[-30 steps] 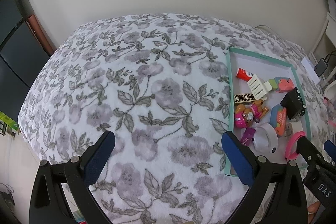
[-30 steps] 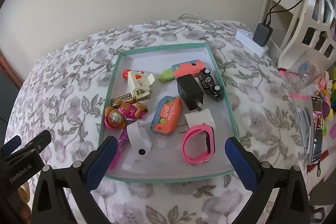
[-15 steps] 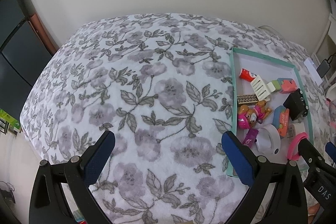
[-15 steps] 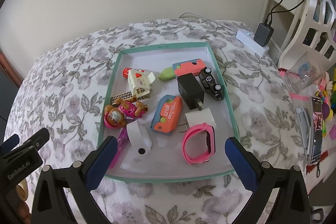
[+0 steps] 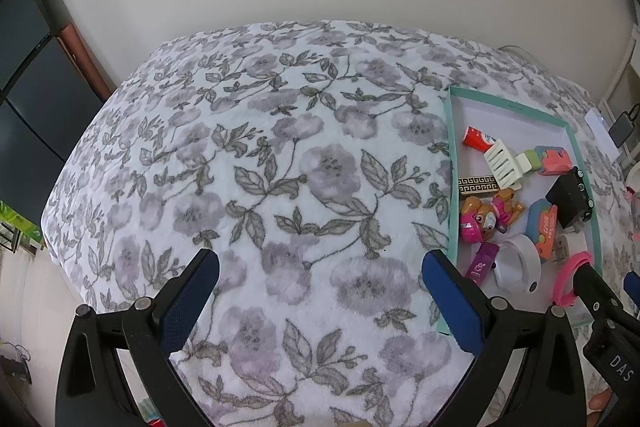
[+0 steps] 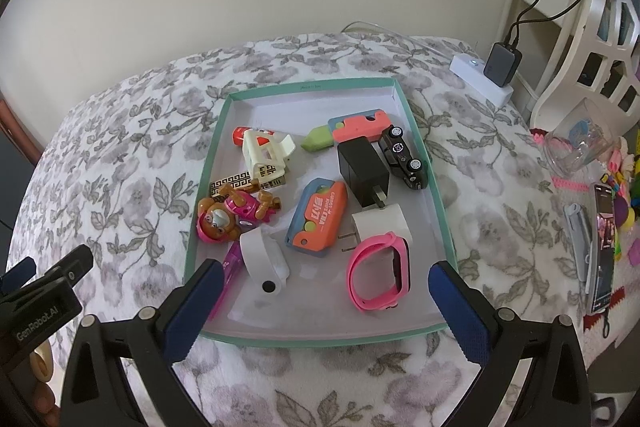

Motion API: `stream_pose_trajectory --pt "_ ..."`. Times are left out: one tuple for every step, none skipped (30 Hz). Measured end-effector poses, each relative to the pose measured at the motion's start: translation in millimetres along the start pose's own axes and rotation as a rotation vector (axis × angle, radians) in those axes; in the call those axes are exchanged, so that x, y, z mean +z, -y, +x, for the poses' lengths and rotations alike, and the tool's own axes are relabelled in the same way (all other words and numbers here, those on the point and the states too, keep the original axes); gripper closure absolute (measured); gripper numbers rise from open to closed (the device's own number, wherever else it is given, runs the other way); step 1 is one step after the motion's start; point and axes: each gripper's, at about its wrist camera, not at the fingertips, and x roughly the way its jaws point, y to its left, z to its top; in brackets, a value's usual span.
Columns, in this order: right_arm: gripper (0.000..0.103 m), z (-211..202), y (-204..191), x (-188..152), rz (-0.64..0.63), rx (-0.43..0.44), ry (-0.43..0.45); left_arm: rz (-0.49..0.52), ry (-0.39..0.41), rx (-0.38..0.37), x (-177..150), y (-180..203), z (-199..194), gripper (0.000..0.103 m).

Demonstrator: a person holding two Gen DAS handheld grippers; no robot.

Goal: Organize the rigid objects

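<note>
A shallow teal-rimmed cardboard tray (image 6: 440,205) rests on a grey floral blanket (image 5: 256,163), crowded with small rigid objects: a pink plastic watch band (image 6: 378,277), a black wall charger (image 6: 362,171) and a pink toy puppy figure (image 6: 236,213). The right gripper (image 6: 320,301) hovers wide open and empty over the tray's near edge; the left gripper (image 5: 320,293), jaws also spread and empty, hangs above bare blanket beside the tray.
</note>
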Motion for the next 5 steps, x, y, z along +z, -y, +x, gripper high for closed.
stream_pose_trajectory --pt "0.0 -0.1 0.1 -0.2 0.0 -0.001 0.0 0.0 0.004 0.0 -0.3 0.0 -0.6 0.002" --pt "0.0 -0.2 -0.2 0.2 0.001 0.0 0.001 -0.001 0.005 0.005 -0.5 0.2 -0.8 0.002" --pt "0.0 -0.1 0.0 -0.1 0.002 0.0 0.001 -0.002 0.006 0.009 -0.4 0.4 -0.8 0.002" --pt "0.0 0.1 0.0 -0.3 0.003 -0.001 0.001 -0.004 0.005 0.007 -0.1 0.2 -0.7 0.002" --pt "0.0 0.4 0.7 0.8 0.001 0.001 0.0 -0.007 0.002 0.0 0.1 -0.2 -0.4 0.002"
